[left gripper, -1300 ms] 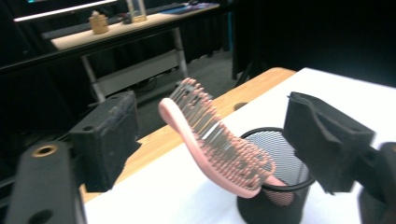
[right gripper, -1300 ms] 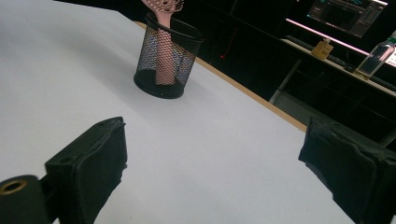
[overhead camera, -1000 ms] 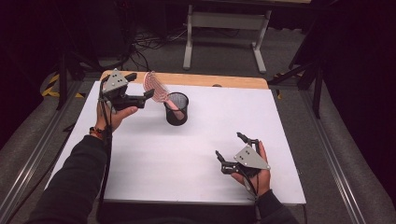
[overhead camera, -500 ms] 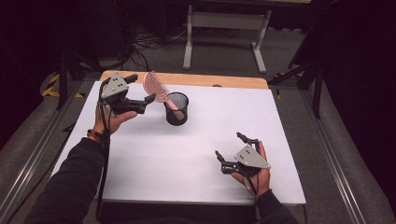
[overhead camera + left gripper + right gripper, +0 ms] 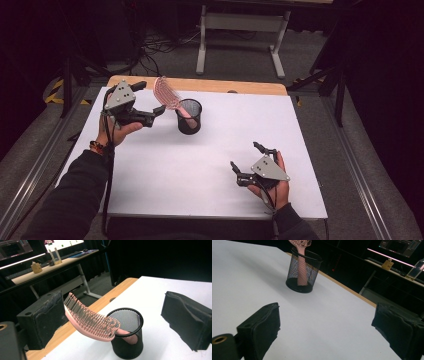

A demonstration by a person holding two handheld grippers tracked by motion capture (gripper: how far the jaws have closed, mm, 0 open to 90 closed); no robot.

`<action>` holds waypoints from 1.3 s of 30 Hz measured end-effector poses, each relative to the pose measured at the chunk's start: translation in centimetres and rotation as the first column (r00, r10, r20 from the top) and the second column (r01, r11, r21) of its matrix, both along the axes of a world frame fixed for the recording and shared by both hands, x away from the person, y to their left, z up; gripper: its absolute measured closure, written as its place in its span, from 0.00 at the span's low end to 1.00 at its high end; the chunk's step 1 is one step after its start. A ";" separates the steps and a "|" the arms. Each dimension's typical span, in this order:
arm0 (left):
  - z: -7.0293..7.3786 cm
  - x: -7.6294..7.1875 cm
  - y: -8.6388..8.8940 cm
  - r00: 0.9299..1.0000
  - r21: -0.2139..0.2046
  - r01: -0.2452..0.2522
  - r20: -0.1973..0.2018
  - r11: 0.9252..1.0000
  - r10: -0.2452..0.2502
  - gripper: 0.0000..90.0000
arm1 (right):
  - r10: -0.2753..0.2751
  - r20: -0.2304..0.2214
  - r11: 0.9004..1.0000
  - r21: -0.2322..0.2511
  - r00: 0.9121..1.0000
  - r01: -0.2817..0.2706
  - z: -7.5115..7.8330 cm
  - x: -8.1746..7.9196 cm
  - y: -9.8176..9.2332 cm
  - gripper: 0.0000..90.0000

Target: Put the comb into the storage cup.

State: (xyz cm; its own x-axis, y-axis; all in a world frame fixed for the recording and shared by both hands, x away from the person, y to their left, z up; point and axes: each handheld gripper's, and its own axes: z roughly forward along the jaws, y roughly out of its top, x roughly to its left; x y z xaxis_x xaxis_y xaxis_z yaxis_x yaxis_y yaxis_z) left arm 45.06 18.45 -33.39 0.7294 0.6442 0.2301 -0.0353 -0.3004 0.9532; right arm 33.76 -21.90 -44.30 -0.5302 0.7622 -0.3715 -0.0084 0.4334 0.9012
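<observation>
A pink hairbrush (image 5: 167, 92) stands with its handle in a black mesh cup (image 5: 189, 116) and its bristled head leaning out toward the left. My left gripper (image 5: 149, 98) is level beside the cup. Its jaws have just been opening, and the brush head (image 5: 91, 321) sits between them. One pad (image 5: 42, 317) is next to the brush tip and the other pad (image 5: 187, 320) stands far off it. My right gripper (image 5: 247, 158) rests open near the table's front right with nothing between its jaws. It faces the cup (image 5: 303, 271) from a distance.
The white tabletop (image 5: 210, 150) has a wooden strip (image 5: 225, 86) along its far edge. Beyond the table are a desk frame (image 5: 240, 30) and cables on the floor. A second desk with small items (image 5: 37, 267) stands behind the cup.
The left gripper's jaws have spread apart around the brush head, and the brush stays leaning in the cup. The right hand has not moved.
</observation>
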 end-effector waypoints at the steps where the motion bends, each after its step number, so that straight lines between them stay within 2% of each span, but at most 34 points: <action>1: 0.0 -0.1 0.0 1.000 0.000 0.002 0.001 1.000 -0.002 0.06 | 0.000 0.000 1.000 0.000 1.000 0.000 0.0 0.0 0.0 0.09; 10: 0.0 -0.8 -0.1 1.000 0.018 0.023 0.011 1.000 -0.023 0.06 | 0.001 0.002 1.000 0.002 1.000 -0.001 0.1 -0.1 0.0 0.09; 27: 0.0 -2.0 -0.3 0.998 0.025 0.060 0.021 0.998 -0.061 0.06 | 0.001 0.007 1.000 0.004 1.000 -0.001 0.1 -0.1 0.0 0.09; 35: -0.4 -2.6 -0.3 0.997 0.035 0.076 0.019 0.997 -0.077 0.06 | -0.001 0.011 1.000 0.006 1.000 0.001 0.2 -0.2 0.1 0.09; 39: -0.7 -3.0 -0.3 0.995 0.031 0.100 0.019 0.994 -0.101 0.06 | 0.002 0.016 1.000 0.008 1.000 -0.002 0.2 -0.3 0.1 0.09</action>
